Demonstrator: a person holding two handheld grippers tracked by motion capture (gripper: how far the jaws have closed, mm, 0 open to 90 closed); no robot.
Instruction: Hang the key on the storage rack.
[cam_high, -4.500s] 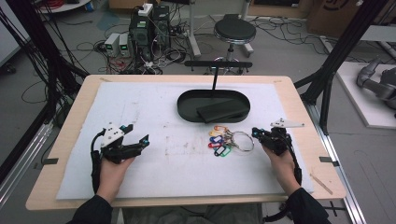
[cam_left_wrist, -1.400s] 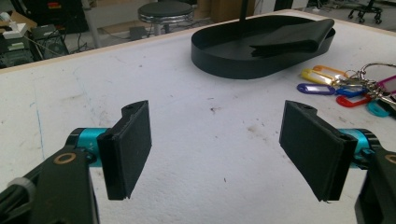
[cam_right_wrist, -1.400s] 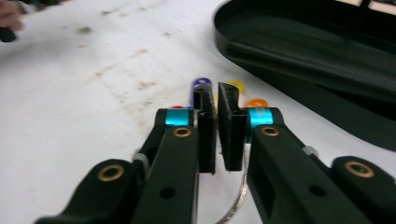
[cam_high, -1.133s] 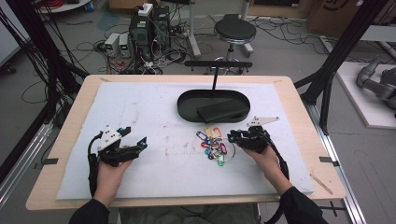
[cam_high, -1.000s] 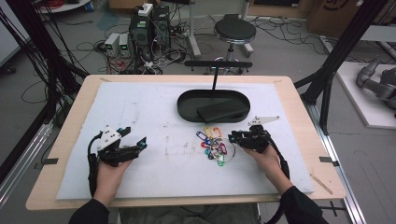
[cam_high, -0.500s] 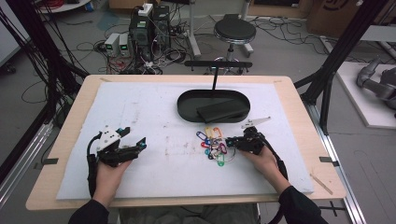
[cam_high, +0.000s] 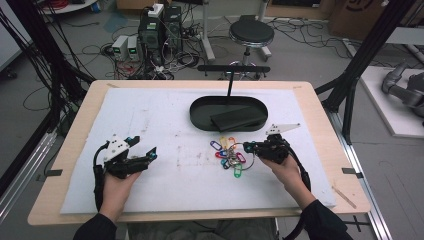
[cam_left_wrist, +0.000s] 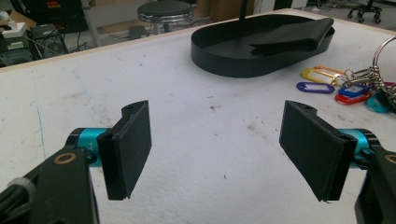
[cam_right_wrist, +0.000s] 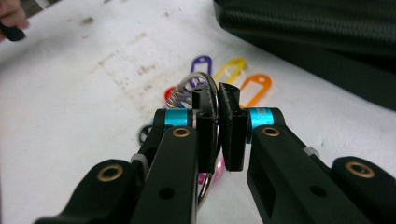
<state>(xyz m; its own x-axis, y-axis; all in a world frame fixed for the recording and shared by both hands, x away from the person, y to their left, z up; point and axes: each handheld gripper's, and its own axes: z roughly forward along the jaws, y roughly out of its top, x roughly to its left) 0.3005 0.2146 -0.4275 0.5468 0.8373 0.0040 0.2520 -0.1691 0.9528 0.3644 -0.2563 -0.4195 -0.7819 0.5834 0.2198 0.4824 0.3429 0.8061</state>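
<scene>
High view: my right gripper (cam_high: 248, 146) sits at the key ring (cam_high: 250, 150), whose bunch of coloured key tags (cam_high: 227, 152) lies on the white mat (cam_high: 165, 120) just in front of the black tray (cam_high: 200, 107). My left gripper (cam_high: 150, 156) rests well apart, on the mat's left.

Left gripper view: jaws spread wide, nothing between them; tags (cam_left_wrist: 348, 88) at far right.

Right gripper view: jaws clamped on the ring's wire (cam_right_wrist: 215, 100), tags (cam_right_wrist: 243, 74) fanned beyond.

One black oval tray (cam_high: 200, 111), one dark flat pouch (cam_high: 237, 118), one bunch of coloured key tags (cam_high: 227, 152), two grippers.
</scene>
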